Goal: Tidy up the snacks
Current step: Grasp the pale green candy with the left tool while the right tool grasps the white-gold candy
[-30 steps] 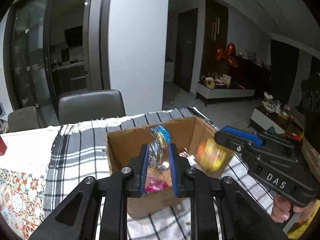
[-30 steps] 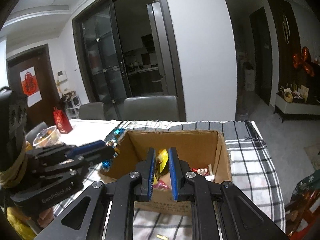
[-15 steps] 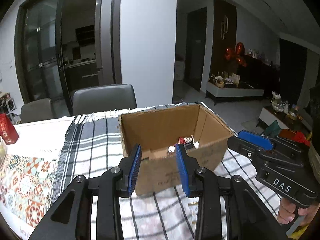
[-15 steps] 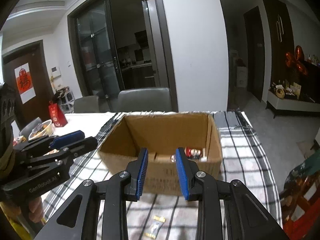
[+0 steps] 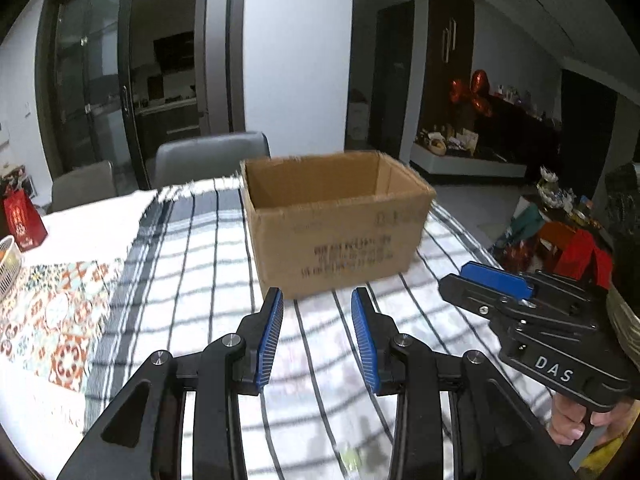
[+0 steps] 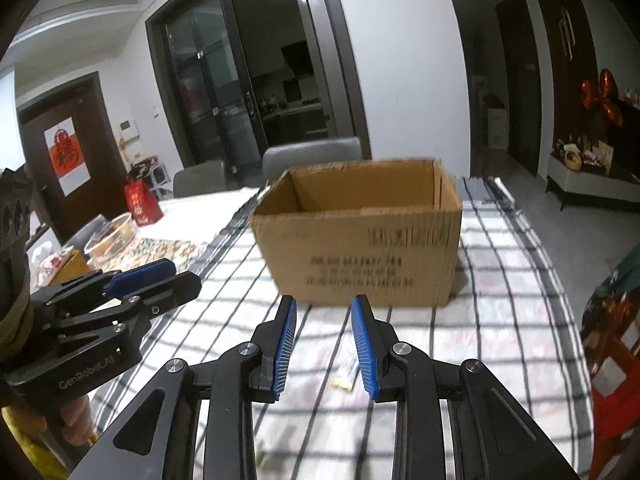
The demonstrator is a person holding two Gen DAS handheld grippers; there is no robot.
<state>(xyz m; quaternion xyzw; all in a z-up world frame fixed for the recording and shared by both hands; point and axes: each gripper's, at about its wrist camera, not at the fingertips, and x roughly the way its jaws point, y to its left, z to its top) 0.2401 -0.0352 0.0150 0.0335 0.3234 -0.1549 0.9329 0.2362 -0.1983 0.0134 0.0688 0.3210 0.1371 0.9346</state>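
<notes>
Cardboard box (image 5: 334, 220), open-topped and printed on its side, stands ahead of me on the striped cloth (image 5: 192, 272), nothing blocking it. My left tongs (image 5: 317, 308) and right tongs (image 6: 324, 312) hover apart and empty, having just opened. One small wrapped snack (image 6: 347, 372) lies on the cloth below my right tongs.

Dining table (image 5: 92, 216) under a black-and-white checked cloth (image 5: 192, 280)

An open cardboard box (image 5: 336, 232) stands at the far middle; small snack packets (image 6: 347, 372) lie near; a patterned mat (image 5: 52, 312), red bag (image 5: 22, 220) and bowl (image 6: 112, 232) sit left.
</notes>
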